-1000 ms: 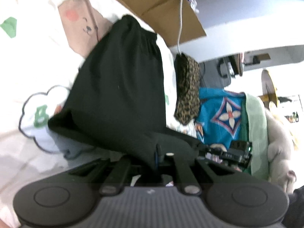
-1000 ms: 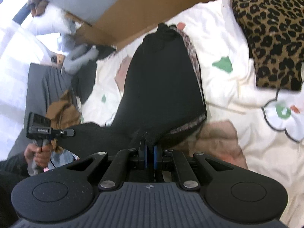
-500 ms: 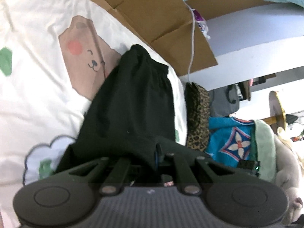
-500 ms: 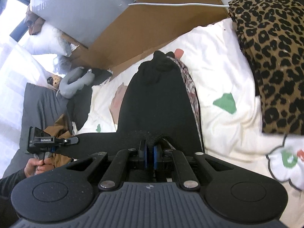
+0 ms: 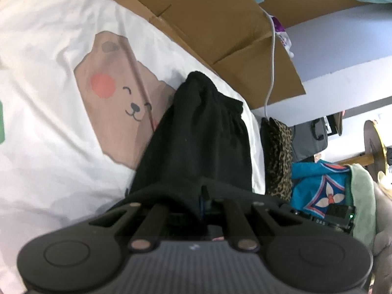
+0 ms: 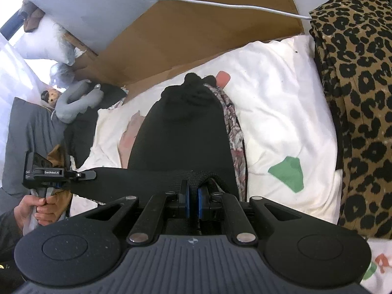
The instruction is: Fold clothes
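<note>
A black garment (image 5: 203, 142) lies lengthwise on a white printed bed sheet (image 5: 49, 73), its gathered waistband at the far end. My left gripper (image 5: 204, 196) is shut on the near hem of the black garment. My right gripper (image 6: 193, 191) is shut on the same hem (image 6: 201, 176), which is lifted and stretched taut between the two. In the right wrist view the left gripper (image 6: 83, 175) shows at the left, held by a person's hand (image 6: 36, 207). A patterned cloth edge (image 6: 232, 127) peeks out beside the black garment (image 6: 186, 134).
A leopard-print garment (image 6: 357, 110) lies on the sheet (image 6: 281, 98) to the right. Brown cardboard (image 5: 220, 24) and a white cable (image 5: 272, 56) line the far side of the bed. A blue patterned cloth (image 5: 318, 188), a grey plush toy (image 6: 76, 98) and pillows lie around.
Both grippers have carried the lifted hem forward toward the waistband, so less of the flat garment shows in front of them. Both grips stayed shut.
</note>
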Tool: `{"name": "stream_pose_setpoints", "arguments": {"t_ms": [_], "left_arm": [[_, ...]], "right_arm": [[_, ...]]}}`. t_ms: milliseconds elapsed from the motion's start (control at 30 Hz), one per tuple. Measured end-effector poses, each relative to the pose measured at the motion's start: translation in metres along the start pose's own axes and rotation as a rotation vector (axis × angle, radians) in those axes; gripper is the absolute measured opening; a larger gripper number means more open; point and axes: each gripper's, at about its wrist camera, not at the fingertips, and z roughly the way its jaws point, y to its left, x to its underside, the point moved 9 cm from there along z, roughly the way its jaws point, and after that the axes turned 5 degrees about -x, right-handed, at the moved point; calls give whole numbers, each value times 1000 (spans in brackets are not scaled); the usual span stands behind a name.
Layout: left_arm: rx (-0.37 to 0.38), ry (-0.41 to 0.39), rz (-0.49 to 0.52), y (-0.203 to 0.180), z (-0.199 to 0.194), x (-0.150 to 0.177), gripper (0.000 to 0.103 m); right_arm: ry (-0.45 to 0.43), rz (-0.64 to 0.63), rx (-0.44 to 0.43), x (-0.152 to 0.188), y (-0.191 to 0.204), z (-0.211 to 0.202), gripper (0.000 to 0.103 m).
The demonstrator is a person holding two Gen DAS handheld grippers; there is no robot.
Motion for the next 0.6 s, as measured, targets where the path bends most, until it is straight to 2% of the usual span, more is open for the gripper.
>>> {"name": "stream_pose_setpoints", "arguments": {"t_ms": [100,300,400,500,567,600], "left_arm": [[2,-28,6,1,4,-7,5],[-41,-50,13,16,21,-10,5],[-76,-41,3,27,33,-6,10],[-109,-32,16,34,41,1,28],[-106,-21,18,37,42,6,43],[-99,-21,21,37,41,8,45]], "right_arm": [[-10,-2,6,-8,-3,5,5],[-5,-1,40,-18,-19,25,5],[-1,-21,81,-18,-26,40,6],[11,-34,131,-13,-31,51,9],[13,-41,132,-9,-31,52,12],[16,-42,128,-7,-31,52,22]]}}
